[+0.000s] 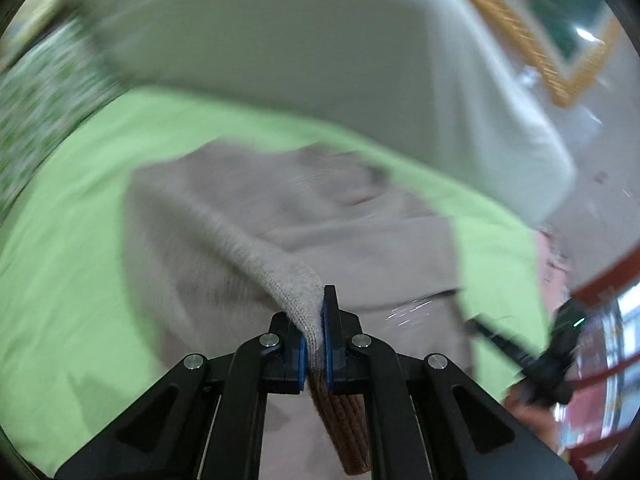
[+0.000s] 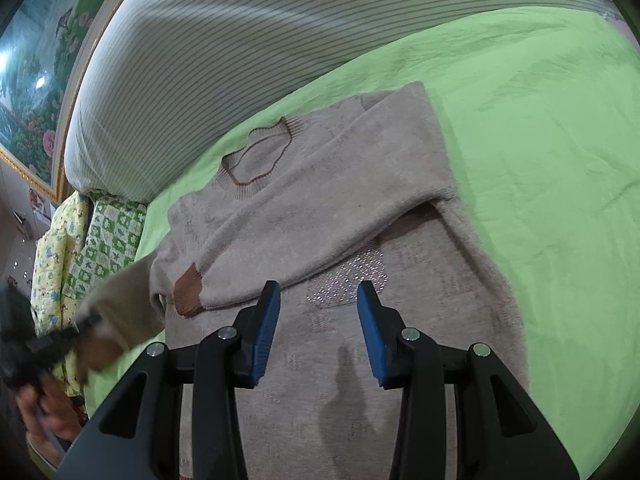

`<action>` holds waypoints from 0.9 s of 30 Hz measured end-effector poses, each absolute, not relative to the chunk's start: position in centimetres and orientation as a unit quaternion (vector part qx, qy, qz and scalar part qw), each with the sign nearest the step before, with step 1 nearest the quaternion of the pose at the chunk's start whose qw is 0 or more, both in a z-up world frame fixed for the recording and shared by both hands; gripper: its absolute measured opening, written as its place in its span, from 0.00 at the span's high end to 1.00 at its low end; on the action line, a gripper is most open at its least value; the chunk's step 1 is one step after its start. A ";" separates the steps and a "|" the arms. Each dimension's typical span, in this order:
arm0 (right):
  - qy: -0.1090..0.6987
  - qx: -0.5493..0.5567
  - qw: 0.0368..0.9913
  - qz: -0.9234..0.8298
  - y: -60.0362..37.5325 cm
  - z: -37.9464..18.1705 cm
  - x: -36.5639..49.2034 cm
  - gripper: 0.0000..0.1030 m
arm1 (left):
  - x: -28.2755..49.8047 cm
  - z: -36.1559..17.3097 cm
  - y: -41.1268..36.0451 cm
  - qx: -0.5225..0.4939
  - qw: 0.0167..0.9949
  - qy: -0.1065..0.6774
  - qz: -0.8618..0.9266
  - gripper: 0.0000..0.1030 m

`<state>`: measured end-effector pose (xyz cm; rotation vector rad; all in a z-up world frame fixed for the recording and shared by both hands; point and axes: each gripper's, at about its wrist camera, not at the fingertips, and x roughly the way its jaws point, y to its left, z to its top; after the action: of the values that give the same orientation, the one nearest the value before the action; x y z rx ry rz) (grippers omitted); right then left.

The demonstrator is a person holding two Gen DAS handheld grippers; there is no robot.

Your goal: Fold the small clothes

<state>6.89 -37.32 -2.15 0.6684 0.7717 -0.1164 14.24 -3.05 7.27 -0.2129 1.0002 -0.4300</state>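
One sweater (image 2: 320, 208), beige knit, spread flat on the green sheet (image 2: 540, 160), neckline (image 2: 256, 160) toward 11 o'clock in the right wrist view, hem running off toward 6. One folded sleeve (image 2: 340, 232) laid across the chest from 2 o'clock down to 8, its brown cuff (image 2: 188, 294) resting near the far side seam: probably put there to narrow the garment into a rectangle. The other sleeve (image 1: 240, 240) lifted off the bed, pinched at its end by the left gripper (image 1: 316, 344), blue pads clenched on the knit with the held cuff (image 1: 348, 432) hanging out below them. Held by the end, most likely, so that the whole sleeve can be carried across in one sweep and laid over the first. Left wrist view much blurred, so exact height above the bed hard to judge.

Right gripper (image 2: 318, 320) released, pads wide apart, hovering over the middle of the body just short of the rhinestone patch (image 2: 352, 276), touching nothing; seemingly placed to pin or smooth the cloth.

No brand, label or legible writing on the sweater; faint woven motifs only, too small to read.

Beyond, at 12 o'clock, a striped bolster (image 2: 220, 60); at 9, patterned quilts (image 2: 100, 248); at 10, a gilt-framed flower picture (image 2: 32, 80).
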 end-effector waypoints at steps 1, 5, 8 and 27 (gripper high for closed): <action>0.367 0.320 0.872 -0.058 -37.5 -2.0 6.7 0.60 | 15.4 8.1 -6.0 -0.092 0.852 0.466 -0.222 0.96; 0.363 0.321 0.872 -0.070 -38.8 -1.8 6.2 0.60 | 19.7 8.1 -14.8 -0.066 0.839 0.473 -0.261 0.74; 0.367 0.327 0.868 -0.076 -39.5 -2.0 6.1 0.60 | 20.0 7.2 -18.5 -0.048 0.832 0.481 -0.273 0.60; 0.389 0.293 0.870 -0.080 -41.1 -3.8 14.1 0.60 | 21.9 -6.9 4.0 0.024 0.836 0.548 -0.015 0.57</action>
<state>14.07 -41.07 -3.78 0.6131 0.8129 -0.1678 21.92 4.05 -6.88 0.0518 1.1597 -0.0318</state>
